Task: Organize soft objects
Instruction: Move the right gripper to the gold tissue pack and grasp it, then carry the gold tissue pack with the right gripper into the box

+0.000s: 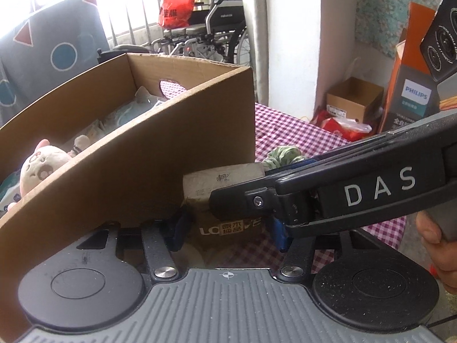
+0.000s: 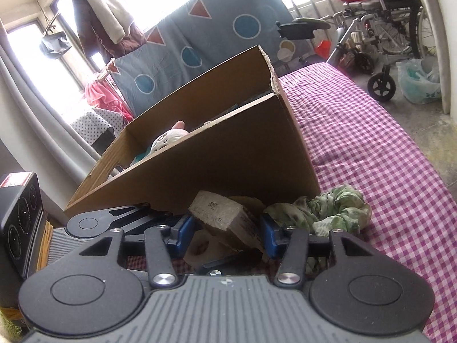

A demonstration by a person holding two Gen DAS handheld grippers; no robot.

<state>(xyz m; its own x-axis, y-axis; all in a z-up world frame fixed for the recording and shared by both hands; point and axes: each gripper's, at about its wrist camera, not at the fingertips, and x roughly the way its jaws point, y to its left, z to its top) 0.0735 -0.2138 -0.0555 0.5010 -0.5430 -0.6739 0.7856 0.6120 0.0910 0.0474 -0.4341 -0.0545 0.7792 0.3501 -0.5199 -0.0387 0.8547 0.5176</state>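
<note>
A brownish tissue pack (image 1: 222,183) lies on the checked cloth, right against the near wall of the cardboard box (image 1: 142,171). My left gripper (image 1: 228,231) straddles the pack, open, with small dark gaps at both blue pads. The right gripper's fingers (image 1: 245,200) cross over the pack from the right. In the right wrist view, my right gripper (image 2: 228,234) has both blue pads against the sides of the tissue pack (image 2: 220,214). A crumpled green cloth (image 2: 328,208) lies just right of it. A cream plush toy (image 2: 168,138) and other soft items sit inside the box (image 2: 228,157).
The checked tablecloth (image 2: 371,143) stretches away to the right of the box. An orange Philips carton (image 1: 411,91), a small cardboard box (image 1: 354,100) and a red bag (image 1: 337,125) stand at the far right. A wheelchair (image 1: 211,28) and a hanging blue quilt (image 2: 228,28) lie beyond.
</note>
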